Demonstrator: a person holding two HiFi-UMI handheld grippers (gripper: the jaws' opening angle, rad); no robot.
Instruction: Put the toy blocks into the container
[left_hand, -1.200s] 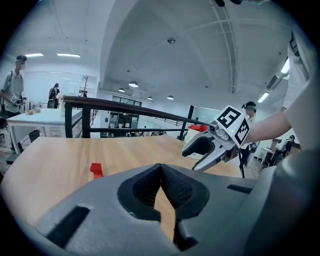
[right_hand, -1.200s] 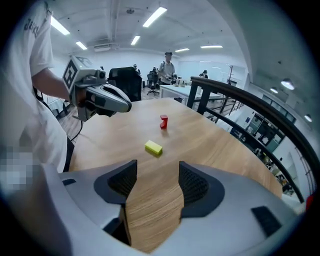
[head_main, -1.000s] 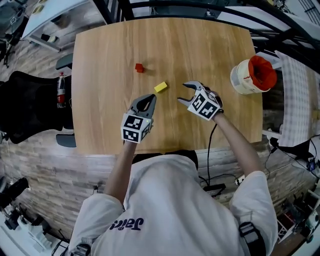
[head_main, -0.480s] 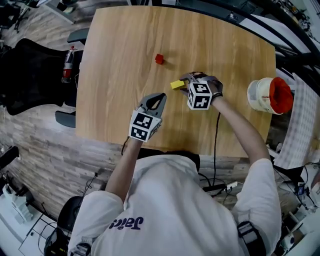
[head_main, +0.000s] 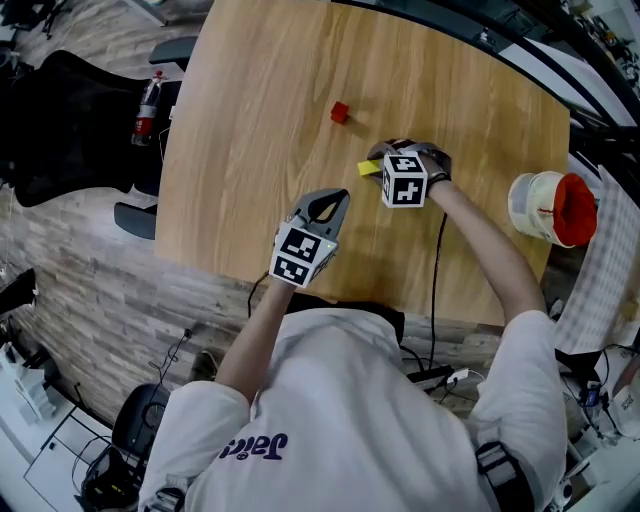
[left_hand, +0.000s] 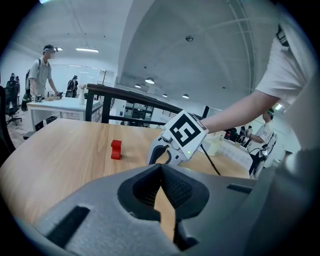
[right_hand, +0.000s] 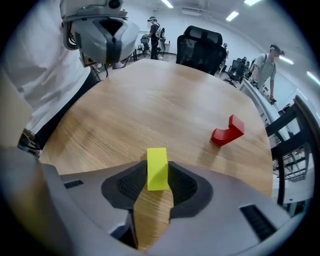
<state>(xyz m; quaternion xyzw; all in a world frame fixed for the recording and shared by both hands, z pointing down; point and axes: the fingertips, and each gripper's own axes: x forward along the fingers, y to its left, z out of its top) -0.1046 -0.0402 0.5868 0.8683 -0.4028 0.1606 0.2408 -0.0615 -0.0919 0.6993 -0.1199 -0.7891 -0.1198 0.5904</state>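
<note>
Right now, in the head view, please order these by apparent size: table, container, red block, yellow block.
1. table
2. container
3. red block and yellow block: they look about alike, and the yellow block is partly hidden, so I do not rank them.

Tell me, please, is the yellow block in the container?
Out: the yellow block sits on the table between the jaws of the right claw, which have just been closing, apart from the container.

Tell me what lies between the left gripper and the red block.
Nothing but bare wooden table lies between the left gripper and the red block. The left gripper view shows this, and the head view agrees.
</note>
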